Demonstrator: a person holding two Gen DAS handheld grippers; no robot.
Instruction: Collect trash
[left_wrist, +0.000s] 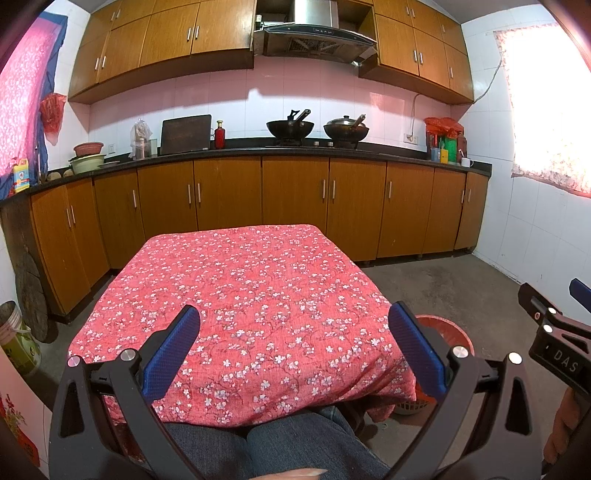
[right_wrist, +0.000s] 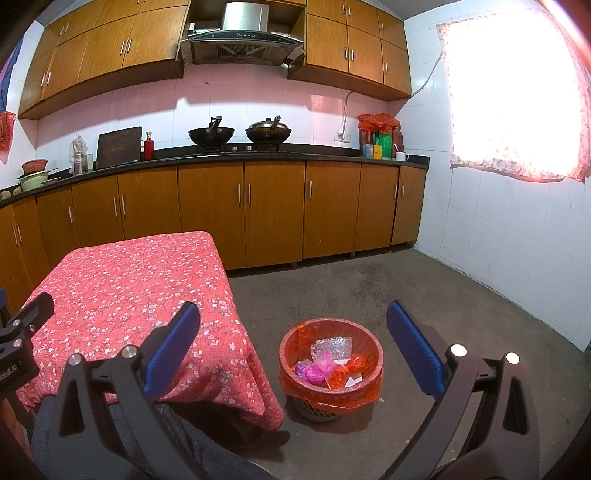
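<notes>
Both my wrist views face the kitchen wall.
Left sits over the red floral-clothed bench (left_wrist: 258, 295); right looks further right, sharing it (right_wrist: 122, 291).

My tool (right_wrist: 293, 345) has textured blue pads; beside it, glossy crinkled plastic (right_wrist: 325, 365) fills the basket (right_wrist: 314, 408); floral cloth (right_wrist: 122, 291), rough concrete floor (right_wrist: 406, 288).

Wooden cabinets (right_wrist: 273, 210) line white-tiled walls (right_wrist: 498, 229); bright curtained window (right_wrist: 513, 96), concrete floor (right_wrist: 369, 288).

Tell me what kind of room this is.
A home kitchen: two woks sit on a stove under a range hood, with wooden cabinets along the counter. A cloth-covered table and a lined trash basket stand nearer.
</notes>
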